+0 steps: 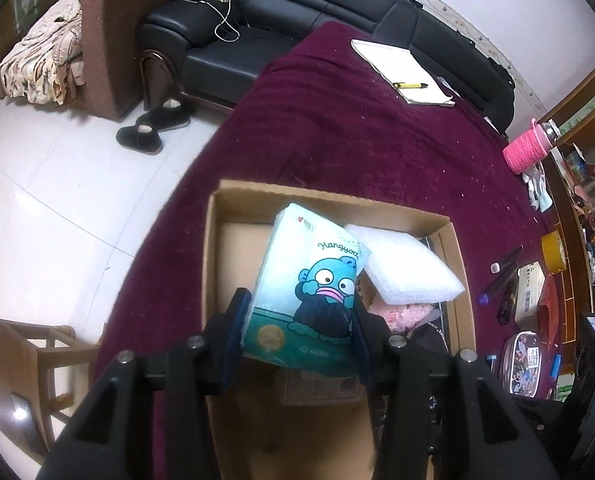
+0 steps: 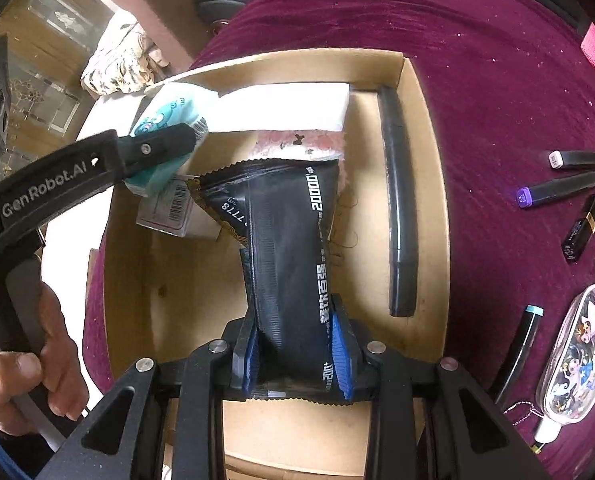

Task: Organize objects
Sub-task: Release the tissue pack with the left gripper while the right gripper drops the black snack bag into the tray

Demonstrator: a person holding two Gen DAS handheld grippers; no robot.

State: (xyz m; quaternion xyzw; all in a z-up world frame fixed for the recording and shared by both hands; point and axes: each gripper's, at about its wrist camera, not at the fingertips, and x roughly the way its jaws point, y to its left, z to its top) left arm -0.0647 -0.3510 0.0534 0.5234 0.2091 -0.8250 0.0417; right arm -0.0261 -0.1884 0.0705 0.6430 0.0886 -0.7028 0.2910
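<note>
My left gripper [image 1: 297, 320] is shut on a pale blue tissue pack [image 1: 309, 280] printed with a blue cartoon fish. It holds the pack tilted over the left part of an open cardboard box [image 1: 329, 196]. My right gripper [image 2: 295, 356] is shut on a black snack pouch [image 2: 285, 248] with white lettering, which hangs down into the same box [image 2: 429, 208]. In the right wrist view the left gripper [image 2: 169, 140] and its tissue pack [image 2: 165, 110] reach in from the left. A person's hand [image 2: 37, 360] grips its handle.
Inside the box lie a white foam block [image 2: 285, 114], something pink and fluffy [image 2: 297, 144], a long black case [image 2: 395, 200] and a small barcoded carton [image 2: 169, 212]. On the maroon cloth to the right are markers [image 2: 561, 190], a lipstick [image 2: 581, 228] and a pencil case [image 2: 581, 356].
</note>
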